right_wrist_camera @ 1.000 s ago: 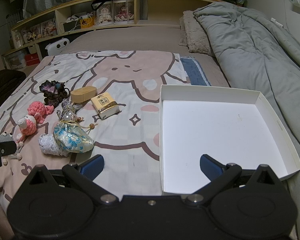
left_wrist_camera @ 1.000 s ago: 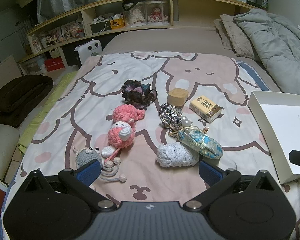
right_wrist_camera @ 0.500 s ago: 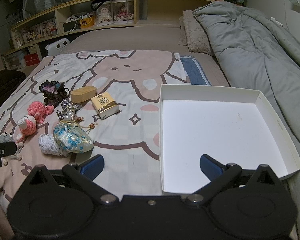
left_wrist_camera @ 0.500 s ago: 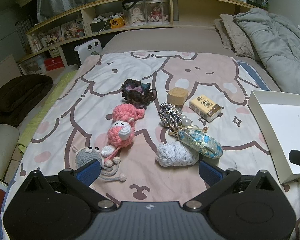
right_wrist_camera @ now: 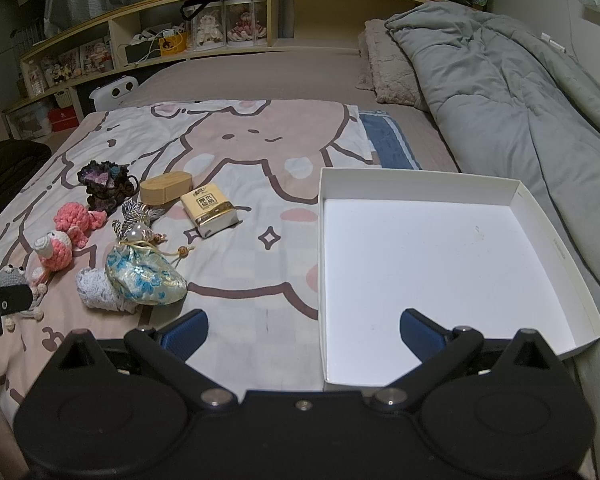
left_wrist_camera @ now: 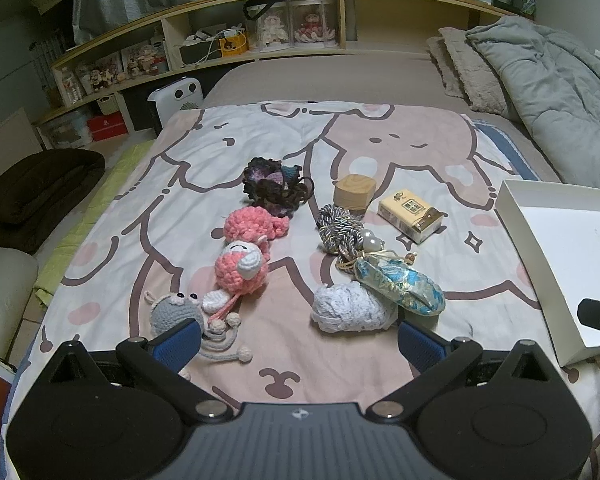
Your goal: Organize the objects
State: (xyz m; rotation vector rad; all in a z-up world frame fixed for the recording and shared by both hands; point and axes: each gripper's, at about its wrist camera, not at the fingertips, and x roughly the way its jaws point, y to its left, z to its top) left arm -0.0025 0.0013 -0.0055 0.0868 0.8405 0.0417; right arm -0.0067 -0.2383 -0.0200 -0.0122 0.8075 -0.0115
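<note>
Crocheted toys and trinkets lie clustered on the cartoon-print blanket (left_wrist_camera: 204, 152), left of the white tray (right_wrist_camera: 420, 184), which sits bare on the bed. From my remote station I see the left gripper (left_wrist_camera: 298, 340) spread wide with nothing between its fingers, low before the grey crochet mouse (left_wrist_camera: 174, 310) and the white crochet bundle (left_wrist_camera: 350, 312). My right gripper (right_wrist_camera: 304, 330) is likewise released and empty, straddling the tray's near-left corner. A blue brocade pouch (left_wrist_camera: 400, 290) touches the white bundle; a small yellow box (right_wrist_camera: 209, 210) rests nearer the tray.
</note>
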